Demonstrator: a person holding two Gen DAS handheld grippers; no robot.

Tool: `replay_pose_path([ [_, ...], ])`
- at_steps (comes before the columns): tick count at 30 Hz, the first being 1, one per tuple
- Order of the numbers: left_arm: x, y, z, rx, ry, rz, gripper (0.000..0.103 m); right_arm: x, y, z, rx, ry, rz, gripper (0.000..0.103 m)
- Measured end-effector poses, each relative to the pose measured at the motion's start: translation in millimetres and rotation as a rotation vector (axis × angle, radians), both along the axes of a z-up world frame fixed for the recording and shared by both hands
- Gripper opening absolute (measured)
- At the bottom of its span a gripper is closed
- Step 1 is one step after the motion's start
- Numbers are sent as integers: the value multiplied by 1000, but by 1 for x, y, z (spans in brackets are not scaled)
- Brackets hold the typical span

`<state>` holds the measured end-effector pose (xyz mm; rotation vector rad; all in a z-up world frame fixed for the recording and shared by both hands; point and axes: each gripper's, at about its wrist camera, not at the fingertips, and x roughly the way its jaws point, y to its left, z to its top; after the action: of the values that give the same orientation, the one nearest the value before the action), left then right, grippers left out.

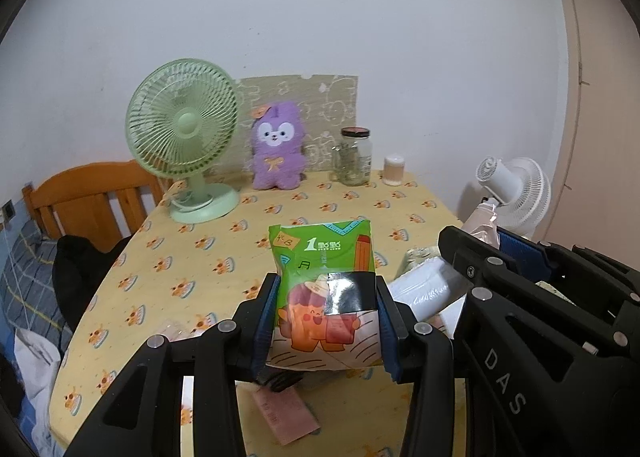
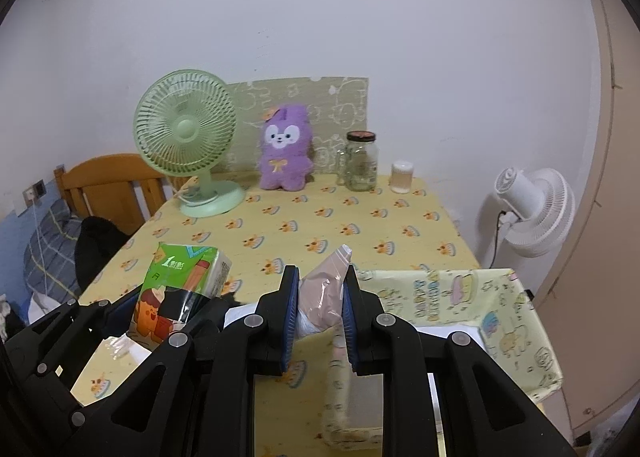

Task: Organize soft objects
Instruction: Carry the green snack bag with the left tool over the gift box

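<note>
My left gripper [image 1: 326,321] is shut on a green tissue pack [image 1: 324,281] and holds it above the table; the pack also shows in the right wrist view [image 2: 180,289]. My right gripper [image 2: 320,317] is shut on a pinkish plastic-wrapped soft packet [image 2: 326,289], held over the edge of a yellow fabric storage box [image 2: 512,321]. The right gripper shows in the left wrist view [image 1: 520,281] at the right. A purple plush toy [image 1: 277,147] sits at the back of the table, also in the right wrist view [image 2: 285,149].
A green desk fan [image 1: 184,137], a glass jar [image 1: 355,157] and a small white container [image 1: 394,169] stand at the back. A pink card [image 1: 286,413] lies on the yellow tablecloth [image 1: 224,257]. A wooden chair [image 1: 92,201] is at left, a white fan [image 2: 532,209] at right.
</note>
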<state>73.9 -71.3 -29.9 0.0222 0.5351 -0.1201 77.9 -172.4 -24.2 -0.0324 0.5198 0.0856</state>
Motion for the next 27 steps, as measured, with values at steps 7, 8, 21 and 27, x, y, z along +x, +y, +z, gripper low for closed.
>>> replay_pose_path([
  [7,5,-22,4,13,-11,-48,45,-1,-23,4,2,-12,-43,23],
  [8,6,-26,3,15,-10,-58,45,-1,-27,4,2,-13,-50,23],
  [21,19,-68,-1,20,5,-148,45,3,-69,2,-13,-18,-124,23],
  [27,26,-83,-2,29,18,-182,45,6,-87,-1,-14,-15,-151,23],
])
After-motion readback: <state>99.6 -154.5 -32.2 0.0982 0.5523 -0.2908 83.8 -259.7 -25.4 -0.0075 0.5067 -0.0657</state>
